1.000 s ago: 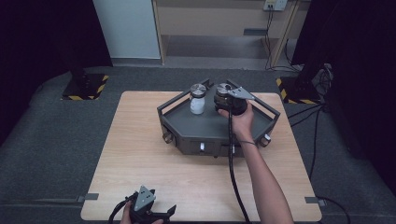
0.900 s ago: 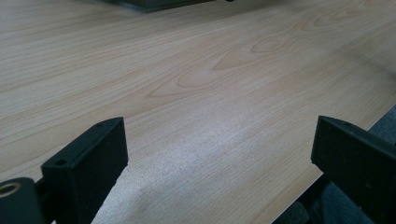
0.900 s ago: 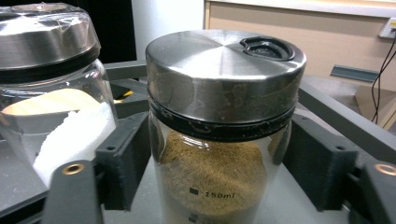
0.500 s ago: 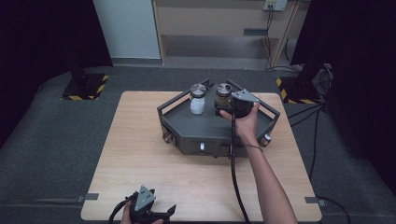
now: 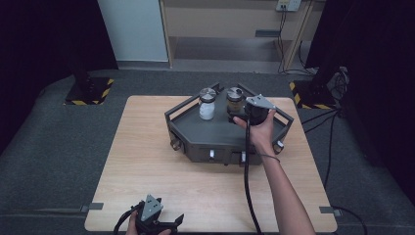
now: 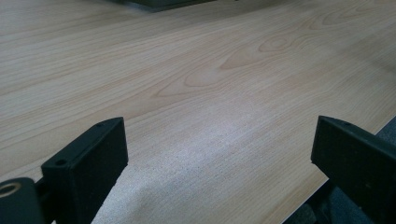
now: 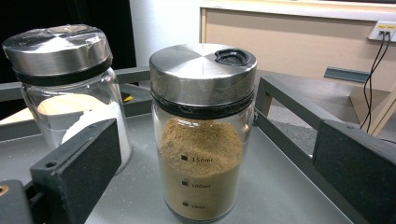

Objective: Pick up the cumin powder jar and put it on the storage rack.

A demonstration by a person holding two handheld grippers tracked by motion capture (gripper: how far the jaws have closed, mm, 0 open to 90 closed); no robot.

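At the near edge of the pale wood-grain surface (image 5: 147,186), the high view shows the left gripper (image 5: 157,226), a black tool with a grey three-cornered plate on top, held low in a hand. The left gripper view adds what the overhead cannot: its two blocky matt jaws stand wide apart with nothing but bare board between them, the grain running in long wavy bands with an oval knot figure.

Farther in, the dark grey angular metal tray (image 5: 220,134) sits on the surface with a raised rail along its rim. The person's right hand (image 5: 259,129) rests over its right part, holding the right gripper (image 5: 234,113) level and aimed at the glass jar of tan powder with a brushed steel lid (image 5: 235,100). From above only the jar's round lid and shoulders read. The right gripper view shows more: the jar (image 7: 201,130) stands upright on the tray floor between the jaws, which have just been opening and now stand apart clear of its sides. Printed volume marks run down the clear wall, and a small black flip spout sits in the lid.

Just beside it stands the glass jar of white powder with a matching steel lid (image 7: 70,88), near the tray's back rail.
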